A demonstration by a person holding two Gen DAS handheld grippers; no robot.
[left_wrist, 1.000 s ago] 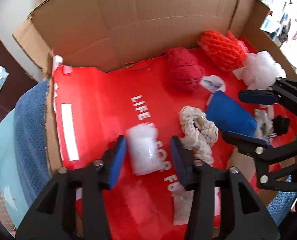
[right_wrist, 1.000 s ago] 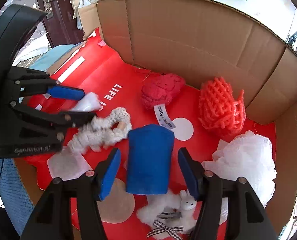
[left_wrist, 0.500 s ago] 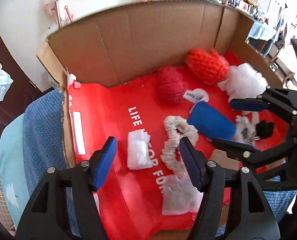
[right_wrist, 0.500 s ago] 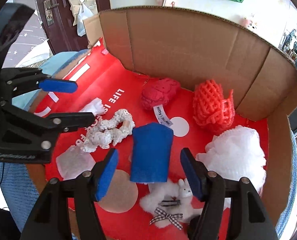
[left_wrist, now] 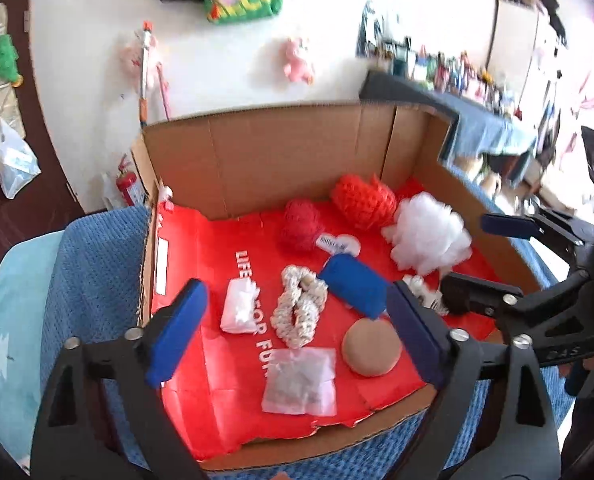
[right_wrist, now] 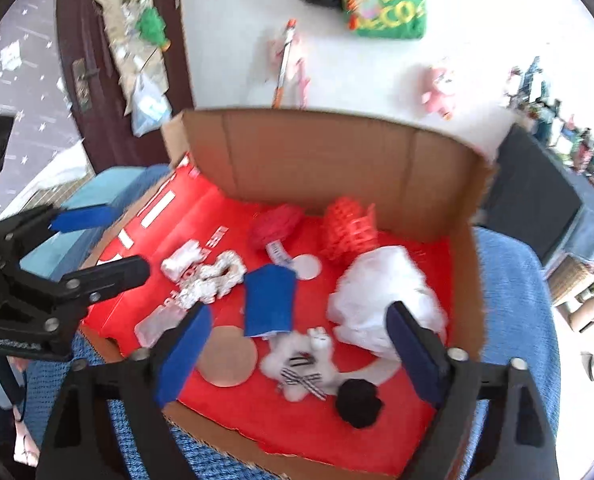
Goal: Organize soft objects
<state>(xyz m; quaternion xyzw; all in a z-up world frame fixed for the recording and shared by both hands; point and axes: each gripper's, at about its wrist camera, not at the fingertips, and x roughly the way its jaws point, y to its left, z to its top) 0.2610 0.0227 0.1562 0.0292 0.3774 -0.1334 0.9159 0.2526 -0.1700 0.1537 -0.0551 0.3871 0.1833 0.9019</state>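
A cardboard box (left_wrist: 289, 160) with a red floor holds several soft things: a blue foam block (left_wrist: 355, 286) (right_wrist: 270, 301), a cream rope knot (left_wrist: 300, 306) (right_wrist: 213, 276), a white wad (left_wrist: 239, 308), a white mesh puff (left_wrist: 427, 236) (right_wrist: 385, 296), a red knit ball (left_wrist: 301, 226), an orange net (left_wrist: 363, 200) (right_wrist: 349, 230), a tan round sponge (left_wrist: 371, 346) (right_wrist: 226, 356), a clear packet (left_wrist: 301, 380) and a white bunny toy (right_wrist: 303, 358). My left gripper (left_wrist: 293, 336) is open and empty above the box's near edge. My right gripper (right_wrist: 297, 352) is open and empty, raised over the bunny.
The box rests on a blue knitted cloth (left_wrist: 85, 280) (right_wrist: 509, 300). A black pom-pom (right_wrist: 357, 404) lies near the box's front. A white wall with hung plush toys (left_wrist: 297, 60) stands behind. A dark door (right_wrist: 97, 60) is at the left.
Both grippers have pulled up and back from the box floor, so the whole box now shows. The left gripper left the white wad, the right left the blue block. Both jaws stand wider.
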